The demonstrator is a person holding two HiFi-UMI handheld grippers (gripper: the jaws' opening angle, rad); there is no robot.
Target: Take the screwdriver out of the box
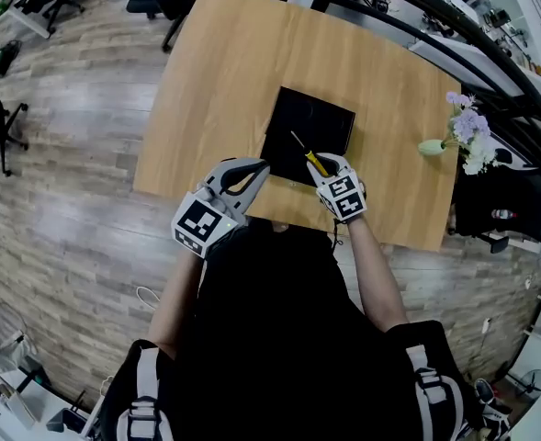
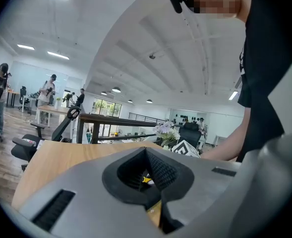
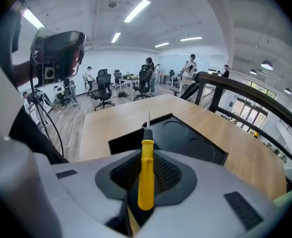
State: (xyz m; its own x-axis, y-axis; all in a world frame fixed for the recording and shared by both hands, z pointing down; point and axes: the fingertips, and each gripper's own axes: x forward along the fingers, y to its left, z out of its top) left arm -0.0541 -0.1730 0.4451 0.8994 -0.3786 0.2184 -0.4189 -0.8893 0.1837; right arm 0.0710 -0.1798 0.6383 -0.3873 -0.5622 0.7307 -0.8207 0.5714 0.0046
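Note:
A flat black box [image 1: 309, 122] lies open on the wooden table [image 1: 215, 81], near its front edge. My right gripper [image 1: 331, 169] is shut on a yellow-handled screwdriver [image 1: 308, 155], held just above the box's near edge. In the right gripper view the screwdriver [image 3: 146, 167] stands between the pads with its metal tip pointing away over the box [image 3: 185, 138]. My left gripper [image 1: 254, 167] hovers at the box's near left corner, shut with nothing in it. A sliver of the yellow handle [image 2: 146, 179] shows through its jaws in the left gripper view.
A vase of pale purple and white flowers [image 1: 458, 134] stands near the table's right edge. Office chairs [image 1: 4, 127] and desks surround the table on a wood-plank floor. A railing runs behind the table at the upper right.

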